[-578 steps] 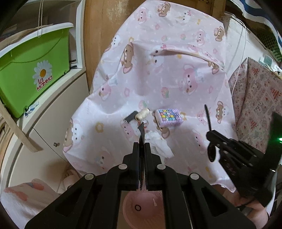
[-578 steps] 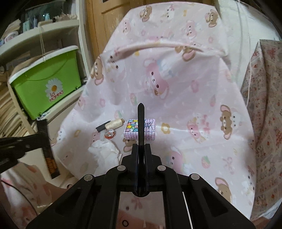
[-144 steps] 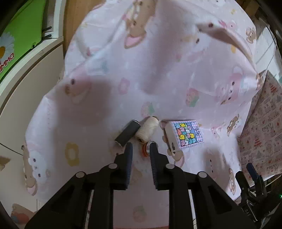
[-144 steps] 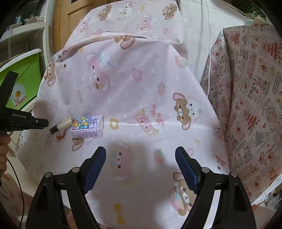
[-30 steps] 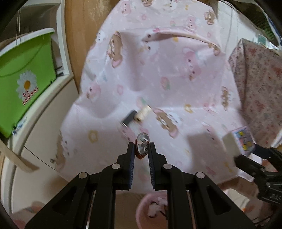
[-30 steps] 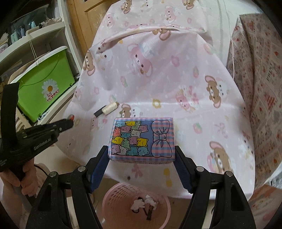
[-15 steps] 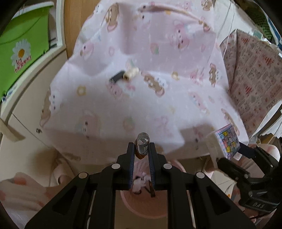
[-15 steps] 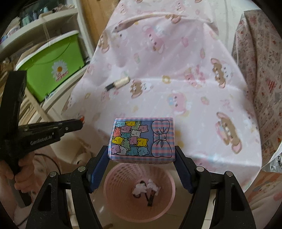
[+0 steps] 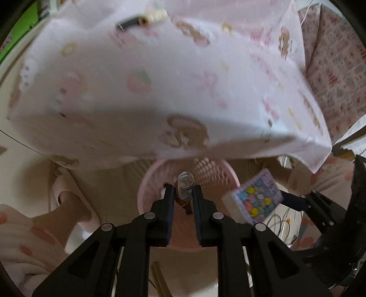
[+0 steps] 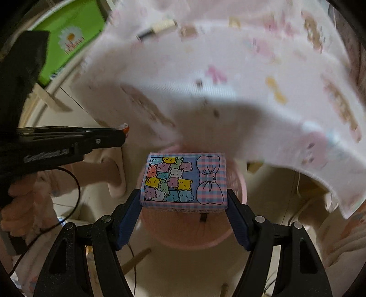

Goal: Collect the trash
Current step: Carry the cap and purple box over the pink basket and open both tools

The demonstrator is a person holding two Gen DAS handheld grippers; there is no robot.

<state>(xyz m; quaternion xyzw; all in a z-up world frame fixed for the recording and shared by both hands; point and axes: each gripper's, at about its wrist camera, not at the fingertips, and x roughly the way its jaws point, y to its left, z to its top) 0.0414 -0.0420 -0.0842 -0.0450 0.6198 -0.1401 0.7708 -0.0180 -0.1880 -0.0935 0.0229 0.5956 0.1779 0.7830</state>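
A small round orange-rimmed cap (image 9: 184,189) sits clamped between the pads of the left hand-held gripper (image 9: 183,194), low in the centre of the left wrist view, over the pink basket (image 9: 146,182). The patterned box (image 10: 184,180) is clamped in the widely spread right hand-held gripper (image 10: 184,205), mid-frame above the same basket (image 10: 238,182). Two thread spools (image 9: 141,18) lie on the cloth-draped bench (image 9: 114,91) at the upper edge.

A pink bear-print cloth (image 9: 160,91) drapes the desk; a green bin (image 10: 75,41) sits on pale shelving; beige floor (image 10: 183,269) below.
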